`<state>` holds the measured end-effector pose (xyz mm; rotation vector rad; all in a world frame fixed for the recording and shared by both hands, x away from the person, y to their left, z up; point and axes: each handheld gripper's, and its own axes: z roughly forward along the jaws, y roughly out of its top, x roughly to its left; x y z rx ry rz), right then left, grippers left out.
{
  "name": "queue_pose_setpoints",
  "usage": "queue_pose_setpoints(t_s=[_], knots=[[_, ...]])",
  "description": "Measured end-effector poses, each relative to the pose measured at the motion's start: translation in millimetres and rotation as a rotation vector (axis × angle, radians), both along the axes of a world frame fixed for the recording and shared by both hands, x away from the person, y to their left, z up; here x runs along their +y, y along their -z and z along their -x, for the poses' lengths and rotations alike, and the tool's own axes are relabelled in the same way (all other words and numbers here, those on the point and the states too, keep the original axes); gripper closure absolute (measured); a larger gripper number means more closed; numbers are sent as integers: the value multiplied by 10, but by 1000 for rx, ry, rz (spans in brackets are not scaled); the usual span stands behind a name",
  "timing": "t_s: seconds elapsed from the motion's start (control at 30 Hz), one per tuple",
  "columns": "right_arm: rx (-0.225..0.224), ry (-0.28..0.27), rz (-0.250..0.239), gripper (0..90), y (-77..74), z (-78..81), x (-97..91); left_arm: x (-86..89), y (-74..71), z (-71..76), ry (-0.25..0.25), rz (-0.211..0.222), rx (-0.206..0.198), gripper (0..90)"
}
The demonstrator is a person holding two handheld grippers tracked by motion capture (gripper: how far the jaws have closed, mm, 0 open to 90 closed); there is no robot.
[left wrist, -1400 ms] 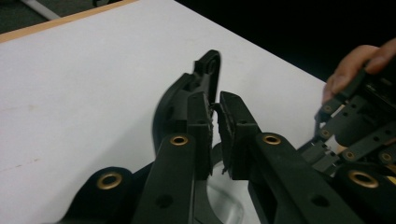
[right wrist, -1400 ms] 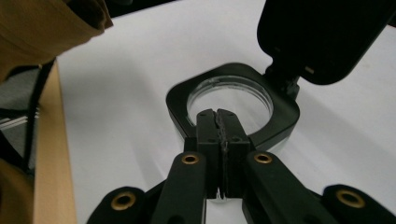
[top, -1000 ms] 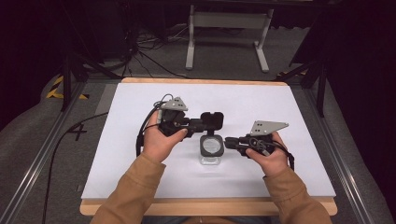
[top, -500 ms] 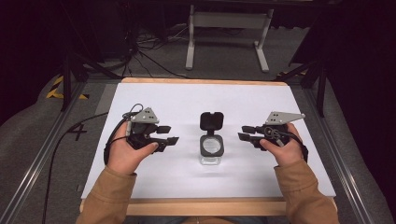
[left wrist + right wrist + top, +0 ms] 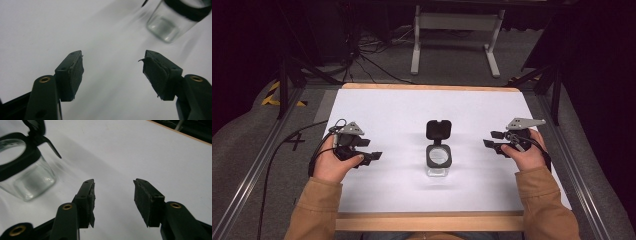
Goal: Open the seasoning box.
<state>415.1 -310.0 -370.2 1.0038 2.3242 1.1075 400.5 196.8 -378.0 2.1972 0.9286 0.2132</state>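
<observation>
Standing near the middle of the desk [image 5: 387,107], a glass jar [image 5: 438,159] has its black lid [image 5: 438,129] flipped open; left gripper [image 5: 368,152] and right gripper [image 5: 492,139] flank it, jaws released and empty.

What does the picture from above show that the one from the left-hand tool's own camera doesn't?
From above alone: both hands, the right gripper, the jar's flipped-open black lid, the table's wooden edge and the floor cables. The left gripper view alone: the worn pads on its jaws up close, spread wide with nothing between. Both: the glass jar on the white tabletop, and the left gripper.
</observation>
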Motion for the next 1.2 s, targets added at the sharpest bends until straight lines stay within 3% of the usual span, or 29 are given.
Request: queue_pose_setpoints(t_s=[0.1,0.27,0.47,0.53,0.6,0.77,0.83,0.87,1.03,1.2], knots=[[15,9,17,482,66,-40,-58,65,123,-66,-25,-17,32,310],[50,31,33,450,173,-100,-157,107,273,-138,-38,-30,42,293],[85,76,57,436,319,-173,-259,188,489,-244,-86,-30,4,290],[93,78,53,436,371,-194,-290,193,515,-249,-84,-28,19,289],[96,81,56,436,417,-213,-310,193,532,-260,-77,-25,6,288],[100,86,71,431,525,-250,-332,215,608,-263,-113,48,-37,292],[98,99,114,431,553,-258,-324,238,660,-282,-128,74,-50,297],[93,102,128,431,557,-259,-320,247,696,-288,-143,85,-36,297],[89,104,97,428,597,-268,-303,238,745,-301,-149,33,-17,292],[86,114,87,428,614,-272,-314,214,726,-289,-162,43,-16,290]])
